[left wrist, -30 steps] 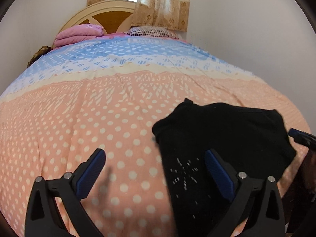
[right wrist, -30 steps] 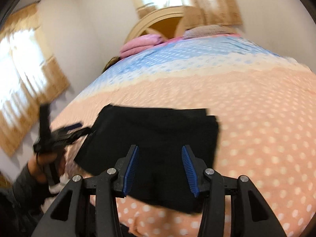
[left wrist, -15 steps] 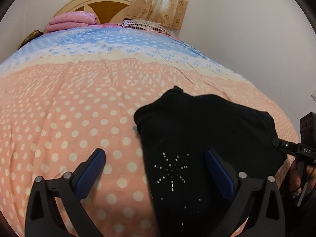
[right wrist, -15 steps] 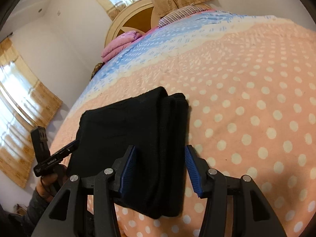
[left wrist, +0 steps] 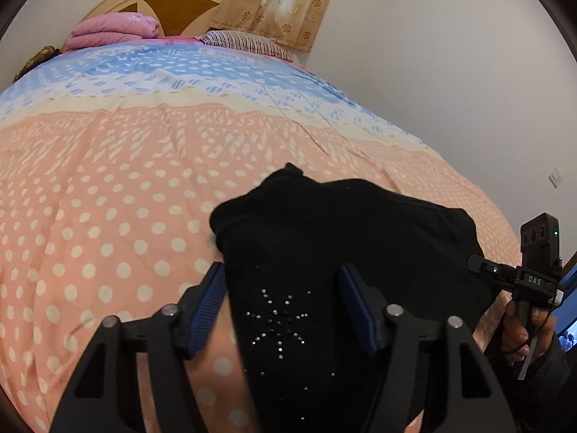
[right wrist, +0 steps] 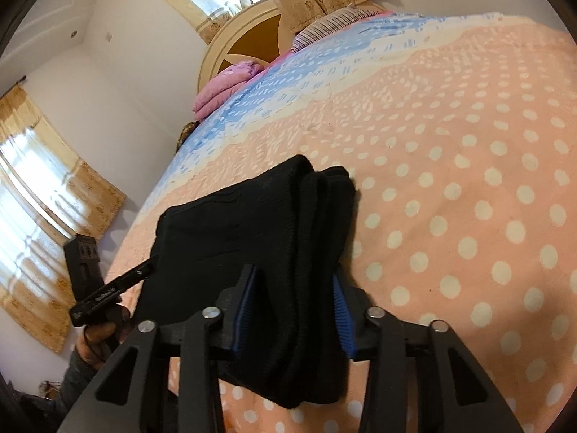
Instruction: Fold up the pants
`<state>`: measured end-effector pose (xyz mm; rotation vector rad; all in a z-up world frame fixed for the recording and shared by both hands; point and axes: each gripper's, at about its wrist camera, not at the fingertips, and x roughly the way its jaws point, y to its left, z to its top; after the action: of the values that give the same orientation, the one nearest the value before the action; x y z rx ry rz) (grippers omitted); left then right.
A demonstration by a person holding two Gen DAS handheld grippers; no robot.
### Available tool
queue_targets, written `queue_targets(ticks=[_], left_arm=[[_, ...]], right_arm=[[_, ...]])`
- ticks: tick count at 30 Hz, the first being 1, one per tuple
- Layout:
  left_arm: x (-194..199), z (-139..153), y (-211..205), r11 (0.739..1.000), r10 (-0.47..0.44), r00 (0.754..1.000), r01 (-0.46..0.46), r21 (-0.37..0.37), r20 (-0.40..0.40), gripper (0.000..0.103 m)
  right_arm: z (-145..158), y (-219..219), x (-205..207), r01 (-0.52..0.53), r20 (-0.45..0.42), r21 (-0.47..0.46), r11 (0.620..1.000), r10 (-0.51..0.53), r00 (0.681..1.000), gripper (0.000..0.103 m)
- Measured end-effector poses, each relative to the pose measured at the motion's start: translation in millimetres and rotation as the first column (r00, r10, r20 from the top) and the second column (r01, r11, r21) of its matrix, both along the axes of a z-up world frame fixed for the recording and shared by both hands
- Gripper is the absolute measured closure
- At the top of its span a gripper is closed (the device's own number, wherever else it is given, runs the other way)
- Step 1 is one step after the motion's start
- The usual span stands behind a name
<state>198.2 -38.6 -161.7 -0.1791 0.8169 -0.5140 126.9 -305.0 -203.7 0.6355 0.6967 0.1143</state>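
The black pants point(left wrist: 342, 245) lie folded in a thick bundle near the front edge of the bed; a rhinestone star shows on top. My left gripper point(left wrist: 283, 288) straddles the bundle's left end, jaws narrowed around the cloth with a gap still showing. In the right wrist view the pants point(right wrist: 259, 227) show stacked folds, and my right gripper point(right wrist: 294, 292) has its blue pads pressed on both sides of the right end. Each gripper shows in the other's view, the right one point(left wrist: 483, 269) and the left one point(right wrist: 144, 270), at the bundle's ends.
The bed point(left wrist: 144, 180) has a peach dotted cover with blue and white bands farther back. A pink folded blanket point(left wrist: 111, 30) and a striped pillow point(left wrist: 245, 41) lie at the headboard. Walls stand close on the right, curtained windows on the left point(right wrist: 32, 223).
Both grippers have moved in onto the bundle's ends. The left jaws have narrowed from wide open; the right jaws now press on the cloth.
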Motion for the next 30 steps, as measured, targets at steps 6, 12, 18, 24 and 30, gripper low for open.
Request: queue_targets(ticks=[6,12,18,24,30], left_arm=[[-3,4,5,0.998,-0.027,1.0,0.027,-0.051,0.009,0.08],[-7,15,16,0.994,-0.029,0.999,0.031,-0.104,0.026,0.089],[-19,39,50,0.984,0.008,0.997,0.007,-0.18,0.078,0.09],[-32,64,111,0.978,0.126,0.983,-0.1,-0.181,0.136,0.09],[-51,71,188,0.952,0.291,0.943,-0.269,-0.146,0.16,0.09]], right_arm=[[11,11,-4,-0.016,0.03,-0.043,0.999,0.017,0.999,0.075],[41,27,-7,-0.04,0.08,-0.094,0.995,0.047,0.996,0.076],[73,47,17,-0.116,0.103,-0.145,0.983,0.131,0.986,0.076],[92,98,86,-0.254,0.096,-0.191,0.948,0.276,0.956,0.076],[92,178,164,-0.39,0.096,-0.183,0.902,0.411,0.907,0.076]])
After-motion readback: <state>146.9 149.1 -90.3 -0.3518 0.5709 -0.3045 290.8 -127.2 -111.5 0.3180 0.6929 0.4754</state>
